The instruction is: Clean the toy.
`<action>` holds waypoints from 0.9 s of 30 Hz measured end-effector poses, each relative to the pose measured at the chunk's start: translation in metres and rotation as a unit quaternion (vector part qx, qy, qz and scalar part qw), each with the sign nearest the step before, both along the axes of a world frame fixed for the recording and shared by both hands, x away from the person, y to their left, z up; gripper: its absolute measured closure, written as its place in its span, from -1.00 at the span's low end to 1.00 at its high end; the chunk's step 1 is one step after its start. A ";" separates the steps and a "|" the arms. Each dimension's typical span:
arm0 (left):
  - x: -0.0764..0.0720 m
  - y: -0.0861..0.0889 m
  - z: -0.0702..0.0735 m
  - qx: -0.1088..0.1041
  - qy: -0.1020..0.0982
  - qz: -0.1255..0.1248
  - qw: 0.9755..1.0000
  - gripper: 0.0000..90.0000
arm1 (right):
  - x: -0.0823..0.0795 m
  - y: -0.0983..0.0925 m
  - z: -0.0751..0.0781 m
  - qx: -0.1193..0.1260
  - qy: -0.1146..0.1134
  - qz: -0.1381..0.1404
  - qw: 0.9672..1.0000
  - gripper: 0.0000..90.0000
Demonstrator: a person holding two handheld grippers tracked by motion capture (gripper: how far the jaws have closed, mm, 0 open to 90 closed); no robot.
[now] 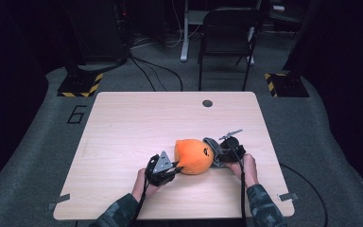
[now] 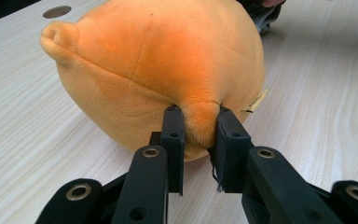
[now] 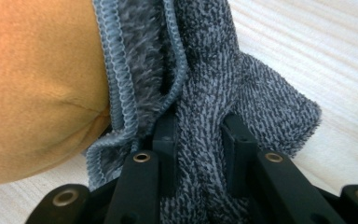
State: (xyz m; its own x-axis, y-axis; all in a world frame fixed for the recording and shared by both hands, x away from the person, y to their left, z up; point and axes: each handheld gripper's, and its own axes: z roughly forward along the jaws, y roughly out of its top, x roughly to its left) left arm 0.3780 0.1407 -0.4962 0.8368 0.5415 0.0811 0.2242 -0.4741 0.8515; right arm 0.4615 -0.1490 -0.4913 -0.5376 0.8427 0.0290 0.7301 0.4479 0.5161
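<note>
An orange plush toy (image 1: 194,156) sits on the wooden table (image 1: 123,123), nearer the front edge than the back and a little right of the middle. The left gripper (image 1: 176,168) comes at it from the front left, and its jaws are closed on a small fold of orange plush (image 2: 200,123) at the toy's lower side; in the left gripper view the fold bulges between the two black pads. A small tag (image 2: 256,100) sticks out of the toy just right of that pinch. On the toy's right side a grey cloth (image 1: 213,147) lies bunched against it, touching the orange fabric. The right gripper (image 1: 223,156) reaches in from the front right, and its jaws are clamped on a thick roll of that grey cloth (image 3: 200,154), with the cloth's stitched blue-grey hem (image 3: 121,93) lying right against the orange toy. Both forearms enter from the front edge in patterned sleeves (image 1: 264,208). A round hole (image 1: 207,103) sits near the table's back edge.
</note>
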 end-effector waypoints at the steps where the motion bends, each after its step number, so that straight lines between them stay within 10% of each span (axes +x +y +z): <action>1: 0.000 0.000 0.000 0.000 0.000 0.000 1.000 0.69 | 0.000 -0.001 0.001 -0.001 -0.001 0.005 1.000 0.57; 9: 0.000 0.000 0.000 0.000 -0.002 -0.001 1.000 0.69 | -0.005 -0.017 0.032 0.033 -0.043 -0.012 0.998 0.58; 18: 0.000 0.000 0.000 -0.001 -0.002 0.000 1.000 0.68 | -0.036 0.001 0.092 0.110 -0.124 0.030 0.986 0.58; 27: 0.002 0.001 -0.001 -0.006 -0.001 -0.001 1.000 0.61 | -0.036 0.043 0.063 0.056 -0.107 0.070 0.990 0.59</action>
